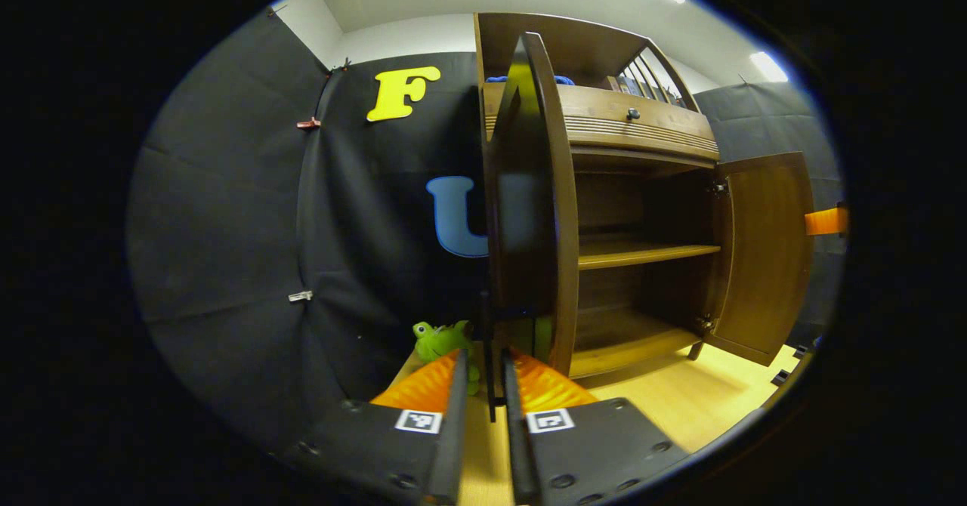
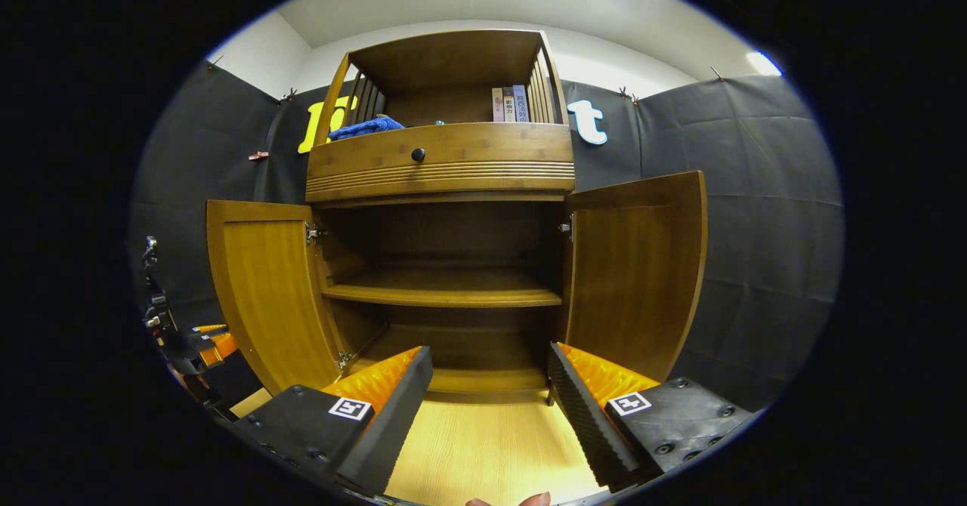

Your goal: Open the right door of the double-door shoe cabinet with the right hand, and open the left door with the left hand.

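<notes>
Doors on the shoe cabinet (image 2: 442,189) both stand wide open. In the right gripper view the left door (image 2: 268,287) is swung out to one side and the right door (image 2: 638,272) to the other, with the dark inside and its middle shelf (image 2: 442,291) bare between them. Above the doors runs a curved drawer front with a small round knob (image 2: 418,154), and on the top shelf lie a blue cloth (image 2: 366,127) and a few upright books (image 2: 510,104).

The right gripper (image 2: 489,393) hangs back from the cabinet over the pale wooden floor (image 2: 483,445), its fingers spread wide and holding nothing.

In the left gripper view the left door (image 1: 529,204) is seen nearly edge-on, just ahead of the left gripper (image 1: 483,408). Its fingers sit close together with the door's thin dark edge running down between them; whether they actually press on it I cannot tell. A green plush toy (image 1: 442,340) sits on the floor just beyond the fingertips, against the black cloth wall (image 1: 249,226). Farther right the right door (image 1: 763,253) hangs open.
</notes>
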